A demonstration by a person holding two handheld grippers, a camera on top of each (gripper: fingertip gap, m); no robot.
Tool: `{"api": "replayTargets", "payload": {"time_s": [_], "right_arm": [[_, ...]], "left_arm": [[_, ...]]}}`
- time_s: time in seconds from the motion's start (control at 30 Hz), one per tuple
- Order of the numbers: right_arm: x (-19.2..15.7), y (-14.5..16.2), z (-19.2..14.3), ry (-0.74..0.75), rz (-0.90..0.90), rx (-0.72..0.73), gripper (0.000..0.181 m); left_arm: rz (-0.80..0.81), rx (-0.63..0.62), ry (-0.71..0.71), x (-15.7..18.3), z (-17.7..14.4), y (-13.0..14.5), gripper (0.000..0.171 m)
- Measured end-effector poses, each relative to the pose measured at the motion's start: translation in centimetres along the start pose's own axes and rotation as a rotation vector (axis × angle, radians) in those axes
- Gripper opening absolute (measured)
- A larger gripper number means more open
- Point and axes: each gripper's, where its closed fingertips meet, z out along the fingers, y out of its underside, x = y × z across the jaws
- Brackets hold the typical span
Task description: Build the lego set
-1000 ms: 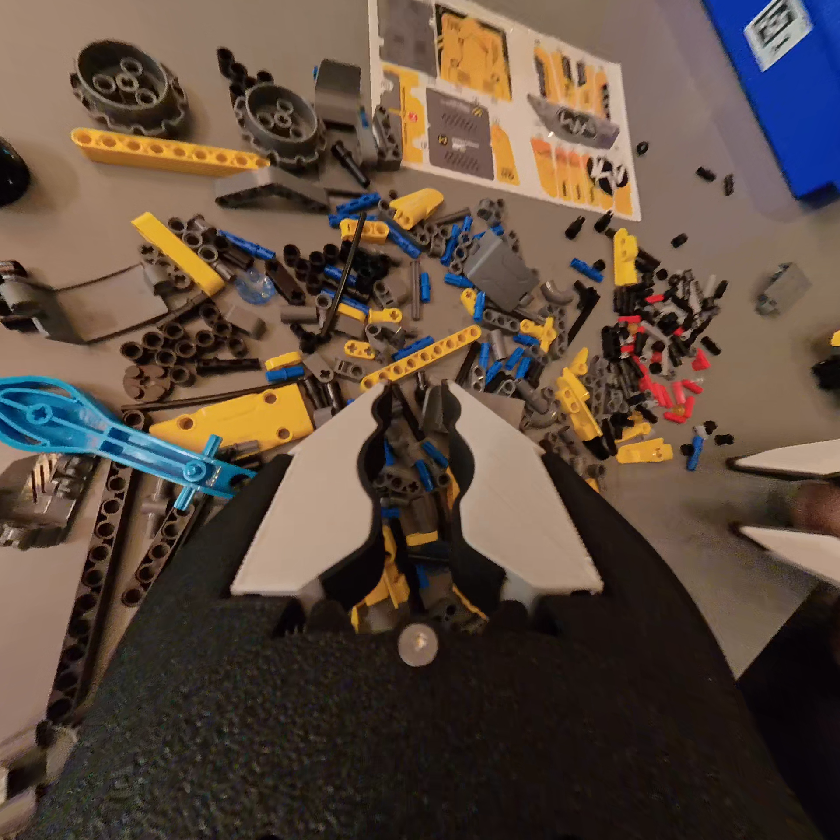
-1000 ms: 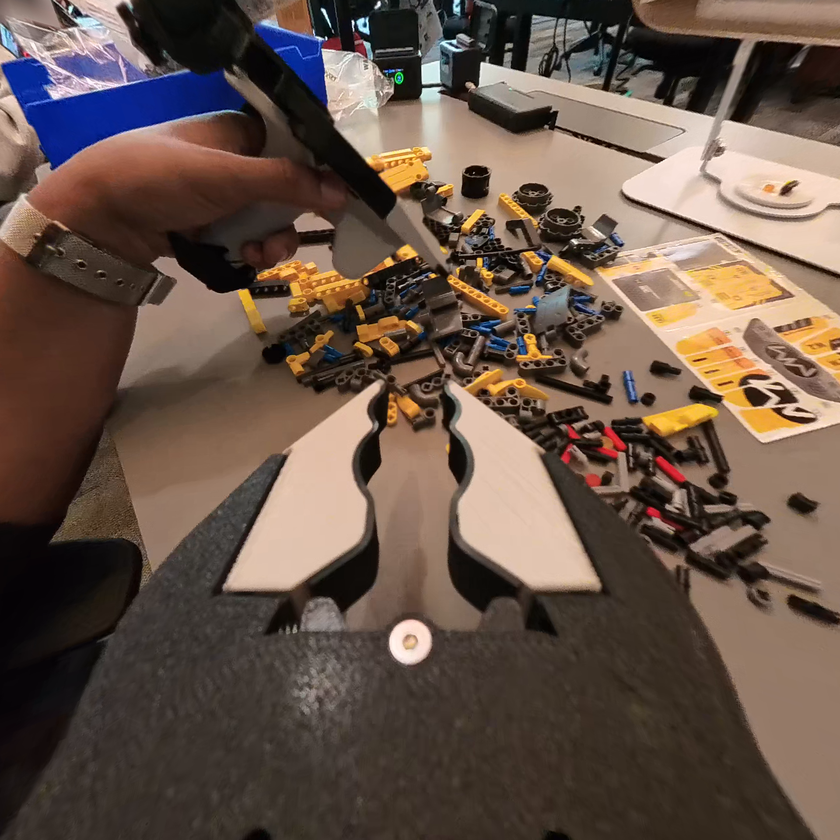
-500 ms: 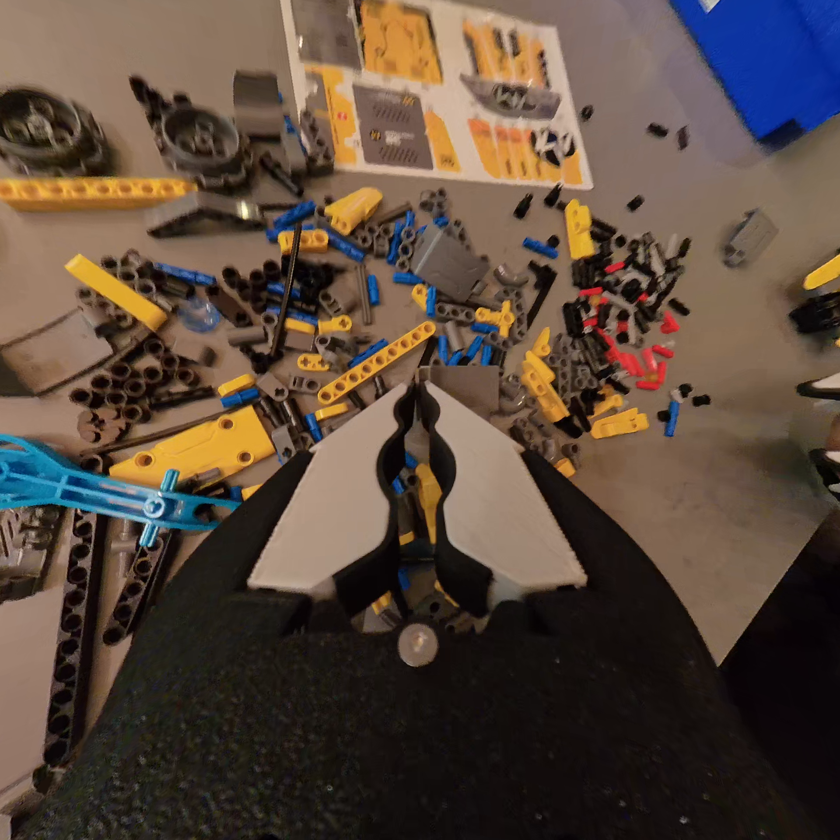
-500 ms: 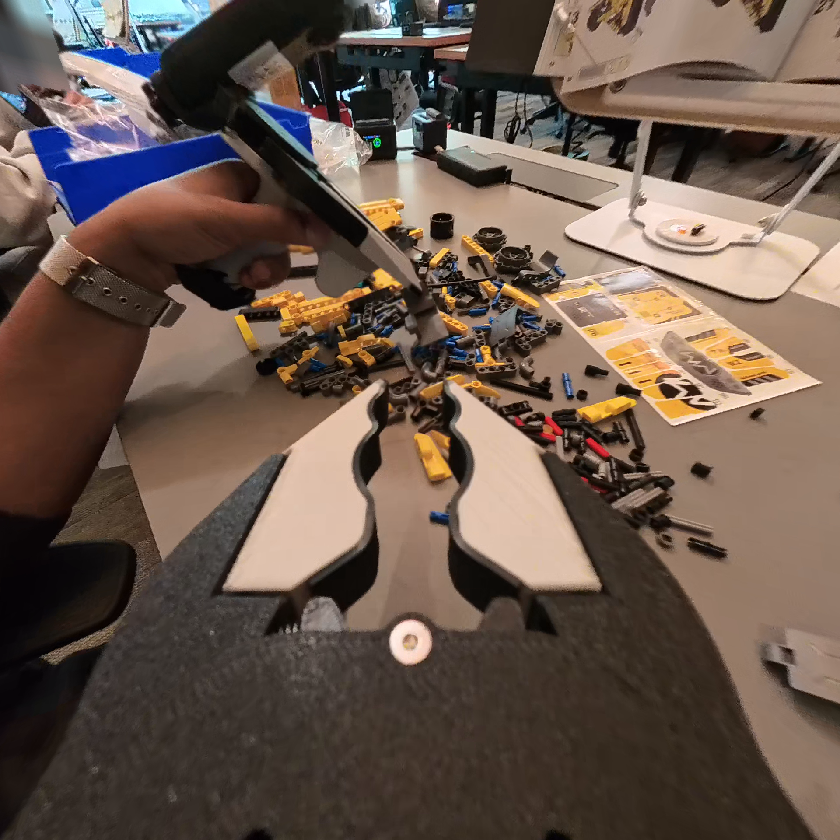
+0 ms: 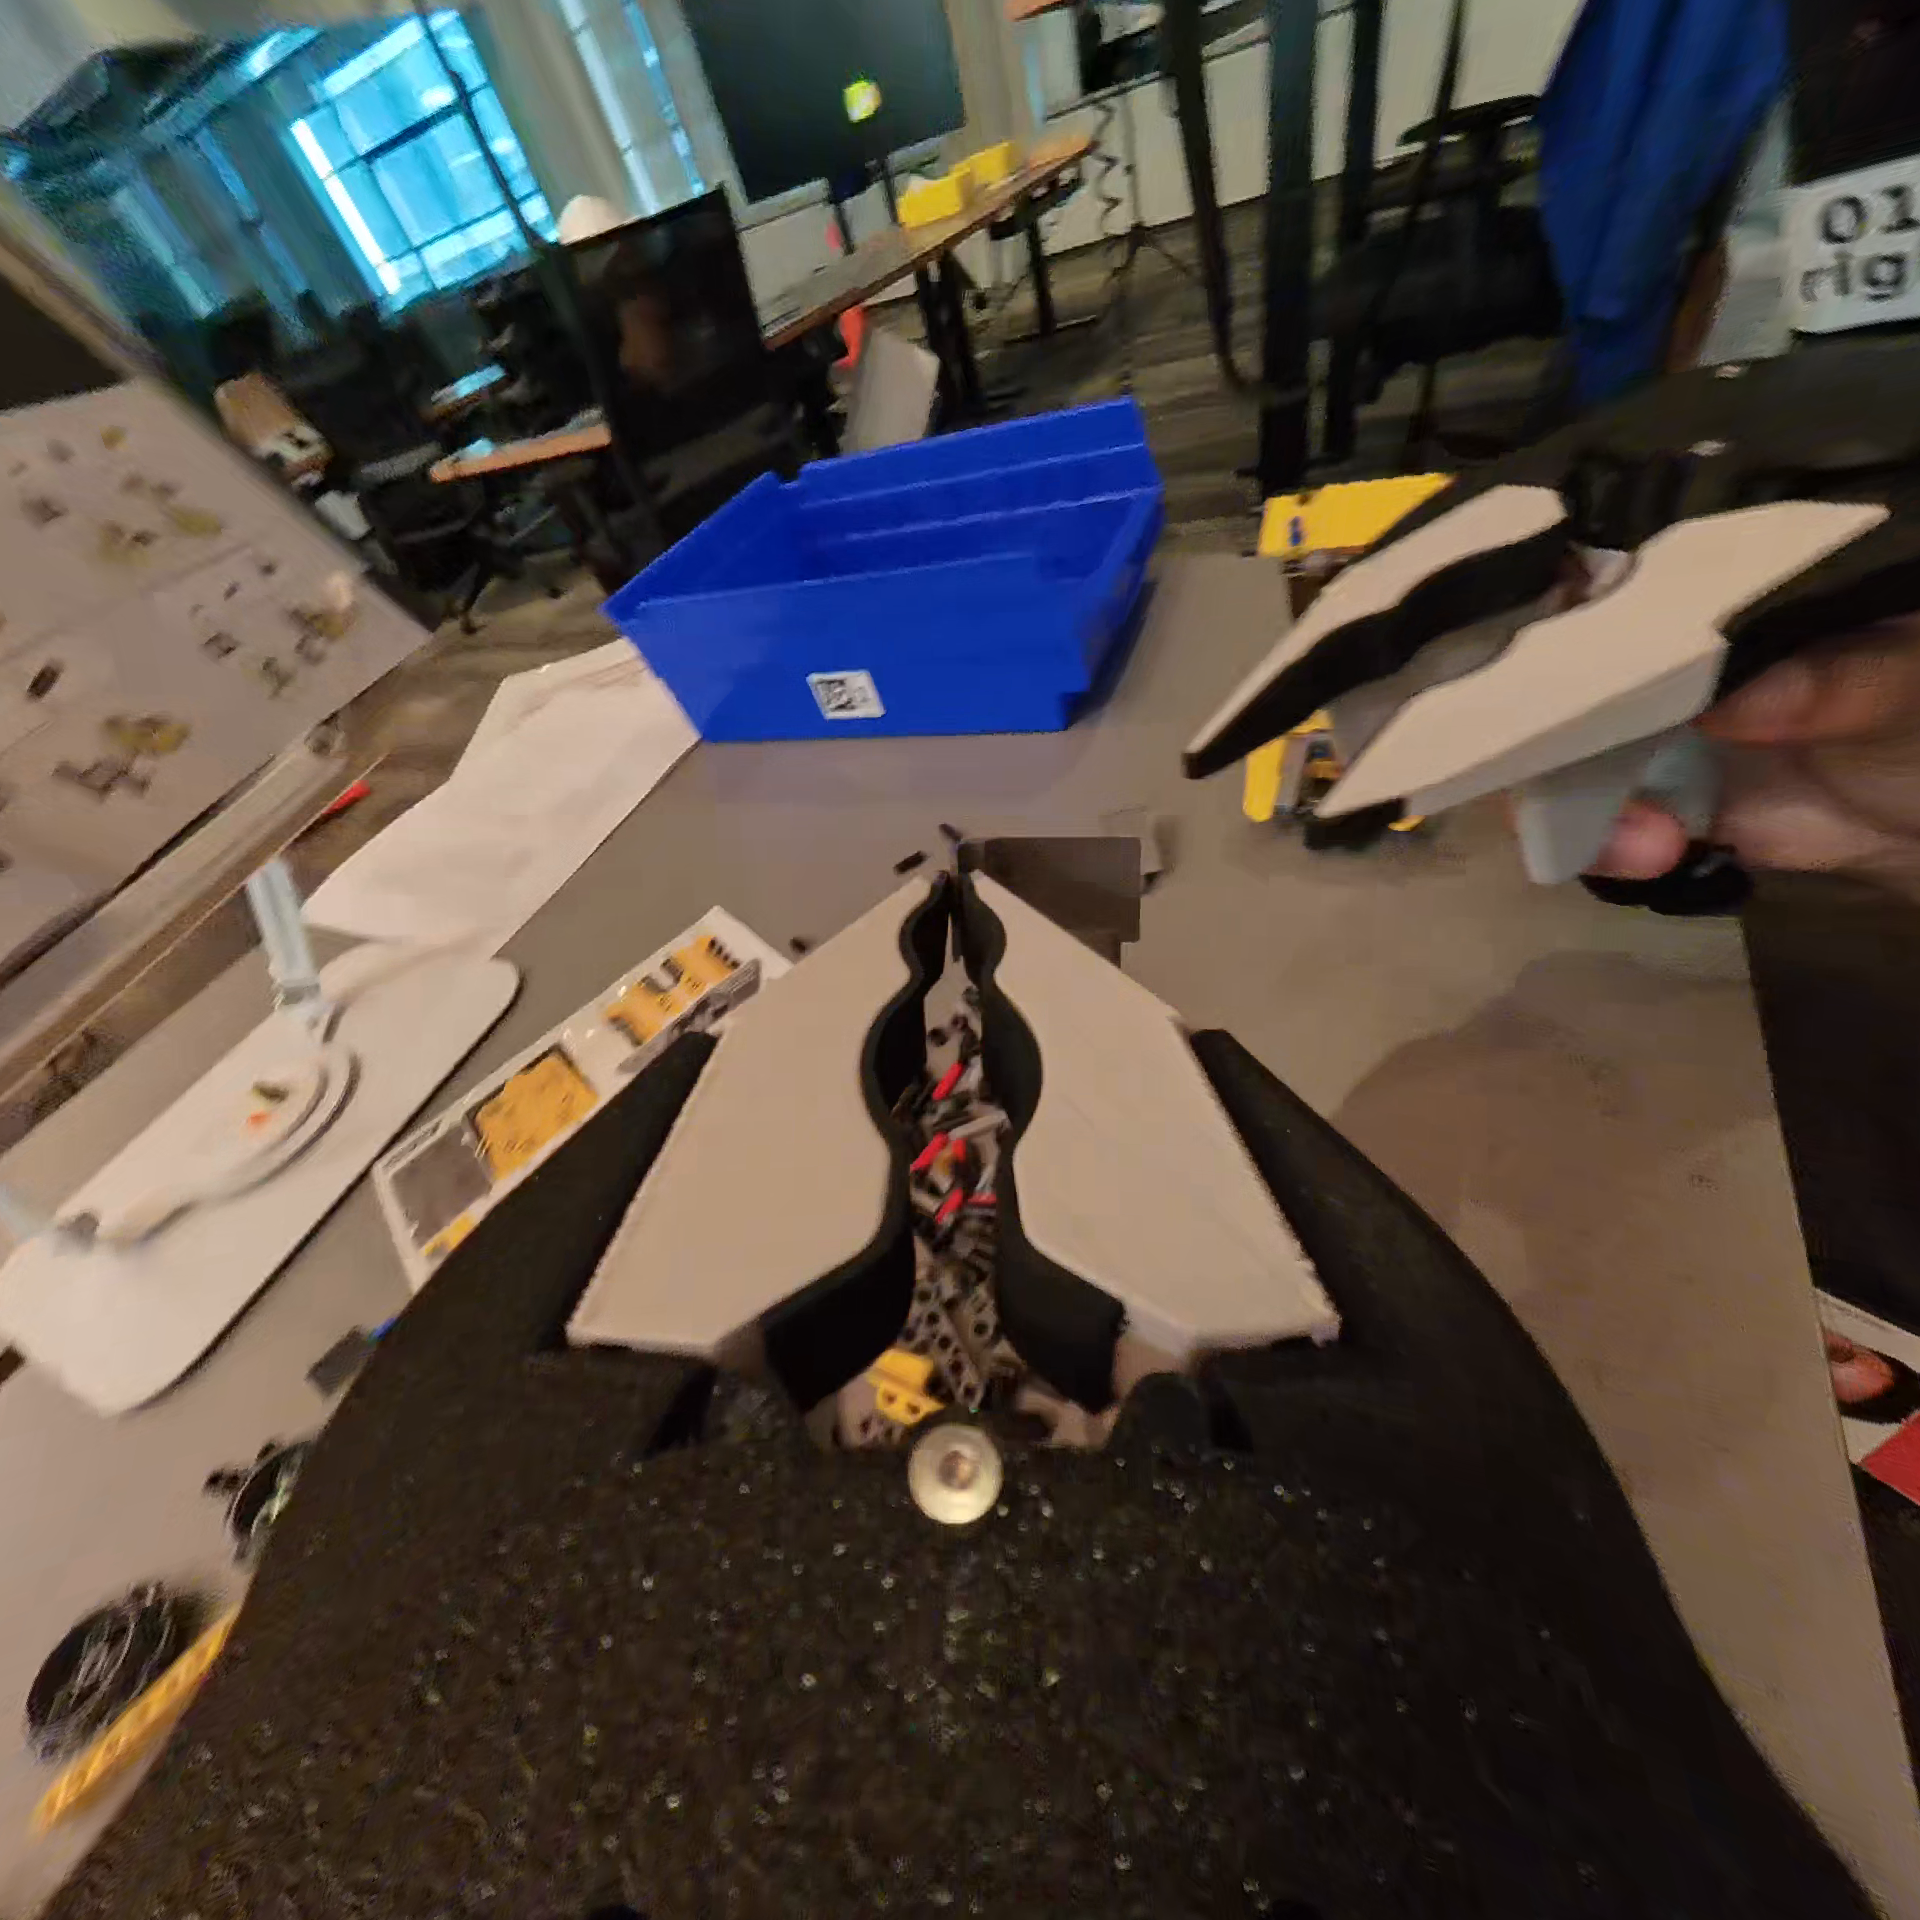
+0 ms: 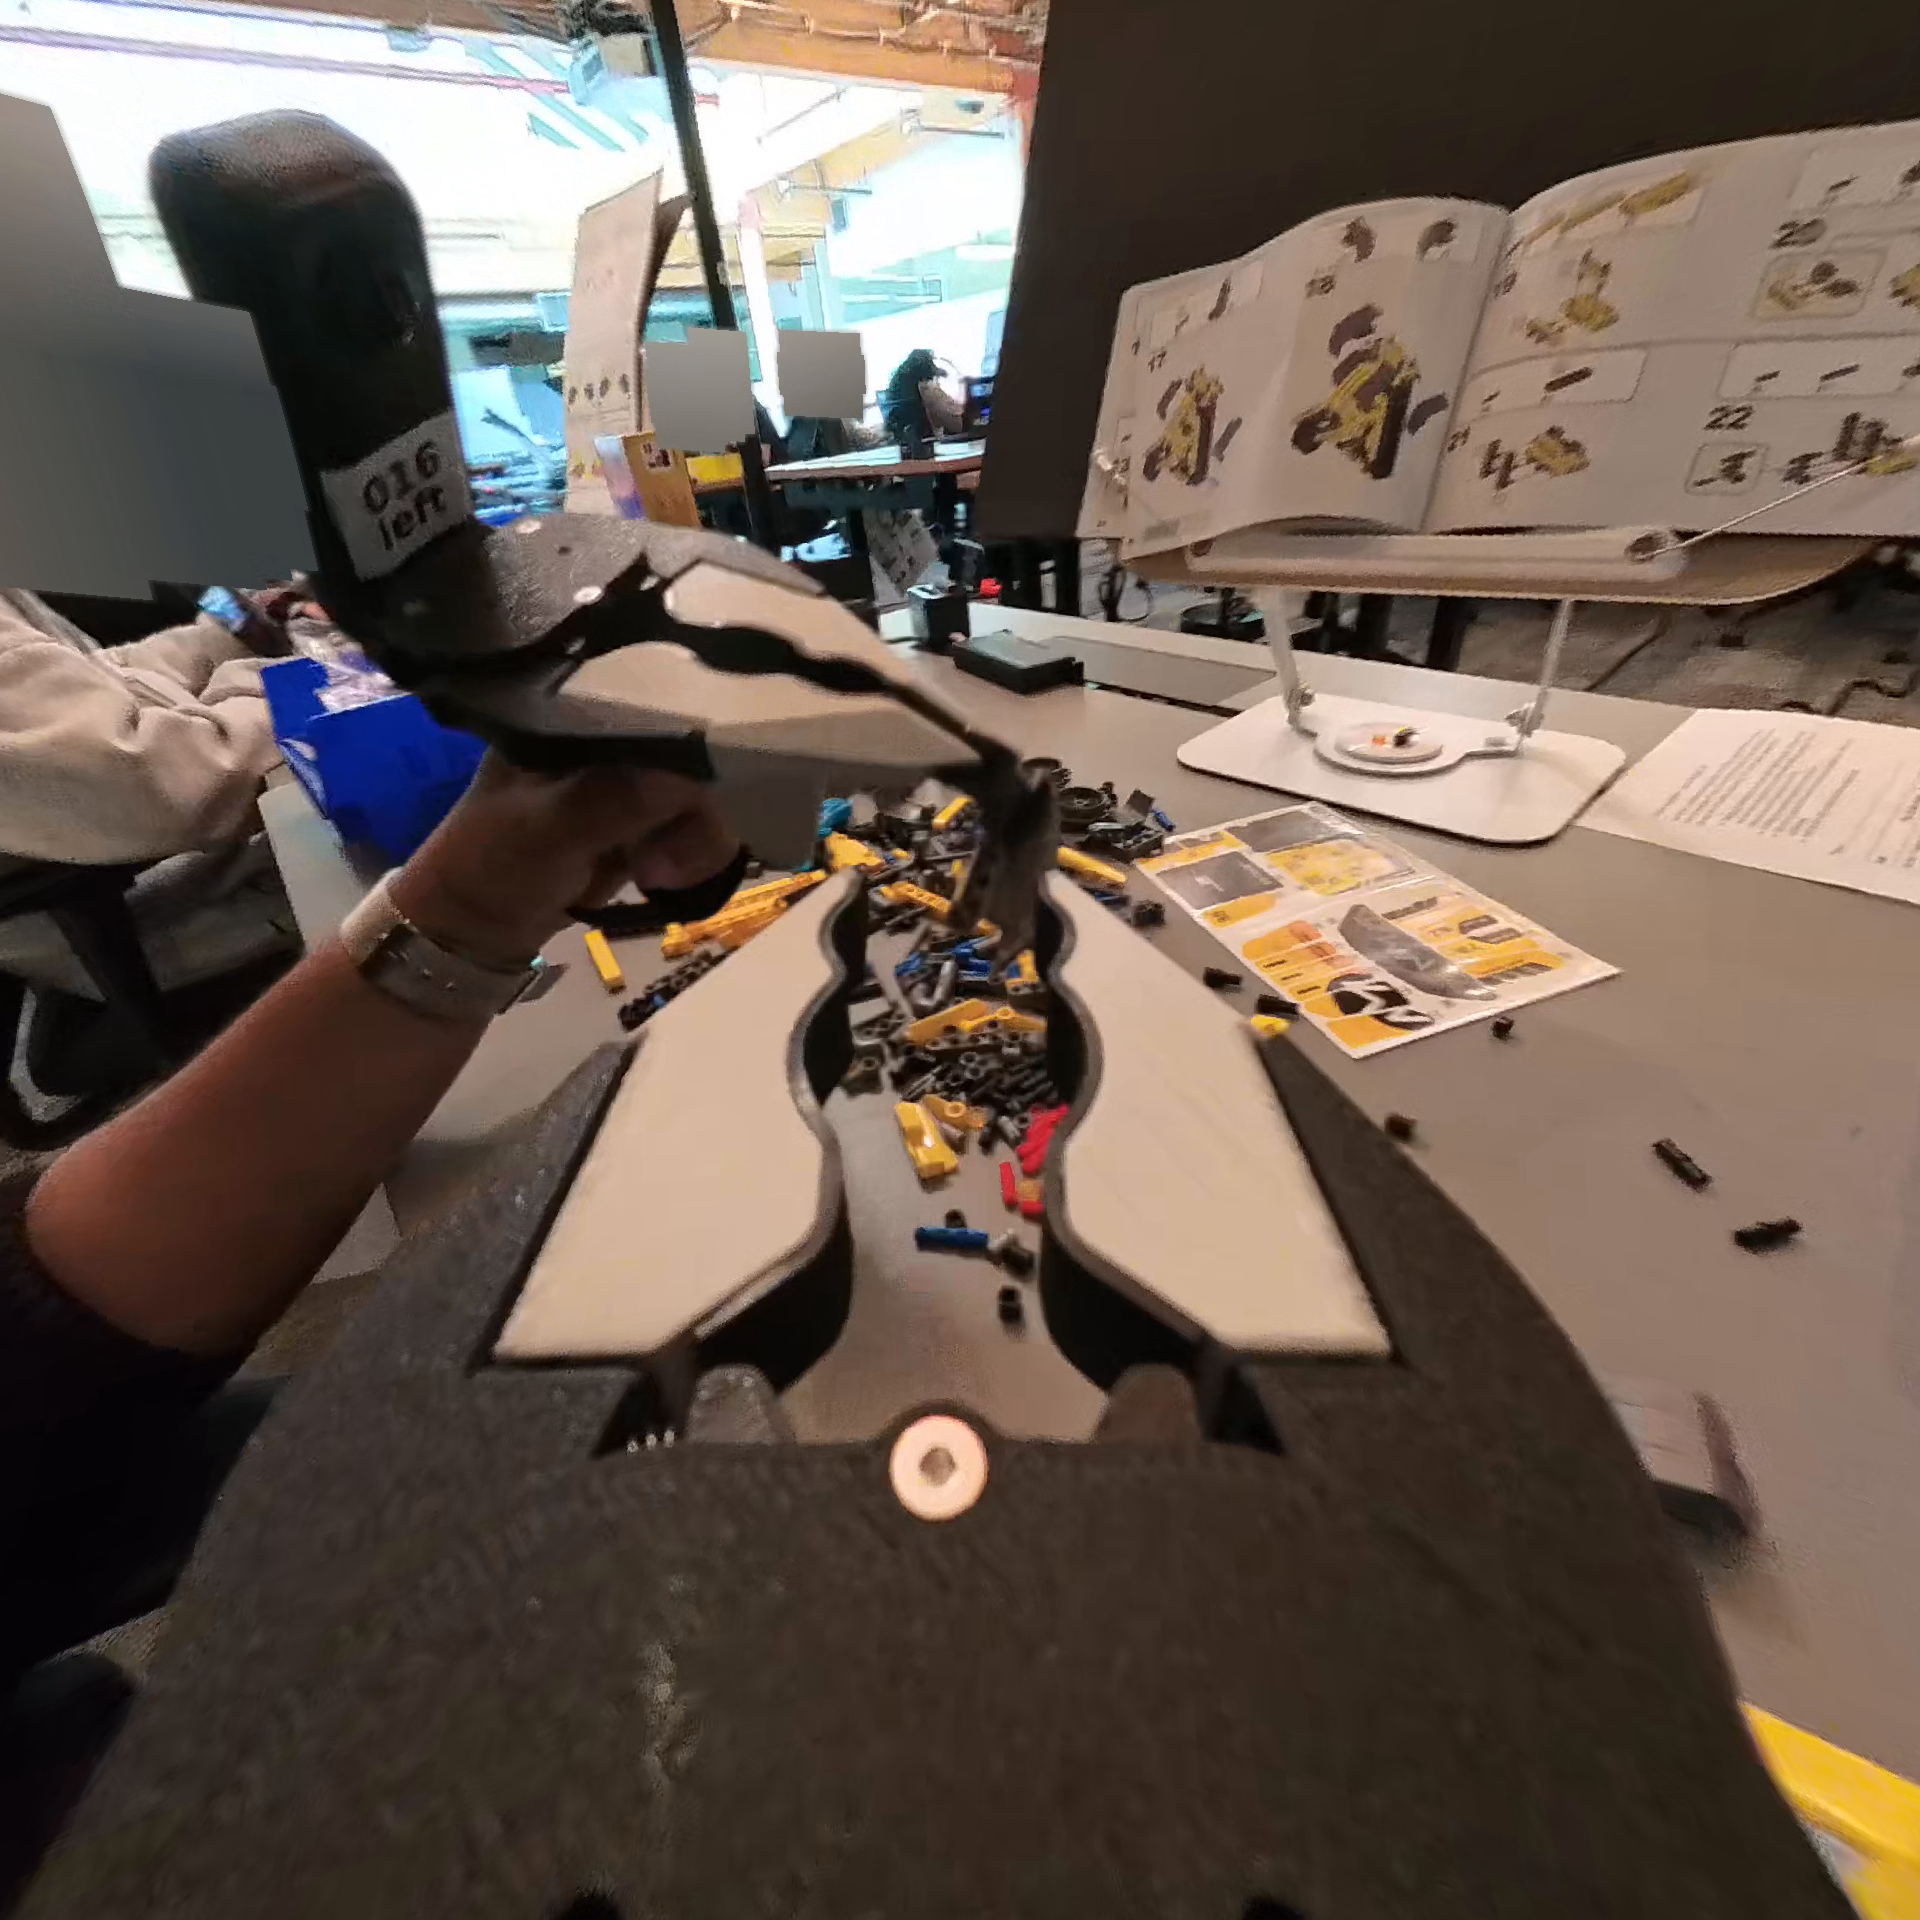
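My left gripper (image 5: pixel 951 888) is shut on a dark grey flat panel piece (image 5: pixel 1049 883) and holds it up in the air above the table. In the right wrist view the left gripper (image 6: pixel 985 761) holds the panel (image 6: pixel 1013 831) hanging edge-down over the pile of small yellow, black, blue and red building pieces (image 6: pixel 966 1039). My right gripper (image 6: pixel 954 902) is open and empty, raised above the near side of the pile, just below the panel. It also shows at the upper right of the left wrist view (image 5: pixel 1262 784), jaws apart.
A sticker sheet (image 6: pixel 1371 935) lies right of the pile. An open instruction booklet (image 6: pixel 1507 353) rests on a white stand (image 6: pixel 1403 764). A blue bin (image 5: pixel 904 613) sits at the far end, a yellow part-built model (image 5: pixel 1335 520) beside it. Stray black pins (image 6: pixel 1678 1164) lie about. Left tips to right tips: about 6 cm.
My left gripper closed on the grey panel in the pile, then lifted it and tilted up to level. My right gripper drew back and rose above the table.
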Motion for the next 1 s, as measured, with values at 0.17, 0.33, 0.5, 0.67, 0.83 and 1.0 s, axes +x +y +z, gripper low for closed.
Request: {"api": "replayTargets", "payload": {"time_s": [0.17, 0.33, 0.5, 0.67, 0.83, 1.0], "right_arm": [[2.2, 0.2, -1.3, 0.096, 0.012, -0.051, 0.031], [2.7, 2.1, -1.3, 0.090, 0.045, -0.131, 0.029], [1.9, 2.4, -1.1, 0.017, 0.064, -0.137, 0.005], [2.1, 2.9, -0.9, 0.018, 0.052, -0.152, 0.005], [2.3, 2.9, -0.7, 0.033, 0.022, -0.147, 0.004], [2.5, 3.0, -0.6, 0.056, -0.008, -0.141, 0.003]], "left_arm": [[0.070, 0.030, 0.083, 3.2, 1.8, -1.0, 0.000], [0.028, 0.067, 0.166, 4.7, 2.4, -1.5, 0.000], [-0.003, 0.088, 0.192, 4.7, 2.3, -1.4, 0.000], [-0.026, 0.090, 0.210, 4.6, 2.4, -0.9, 0.000], [-0.055, 0.100, 0.225, 4.5, 2.3, -0.8, 0.001], [-0.075, 0.103, 0.240, 4.4, 2.2, -0.7, 0.002]]}}
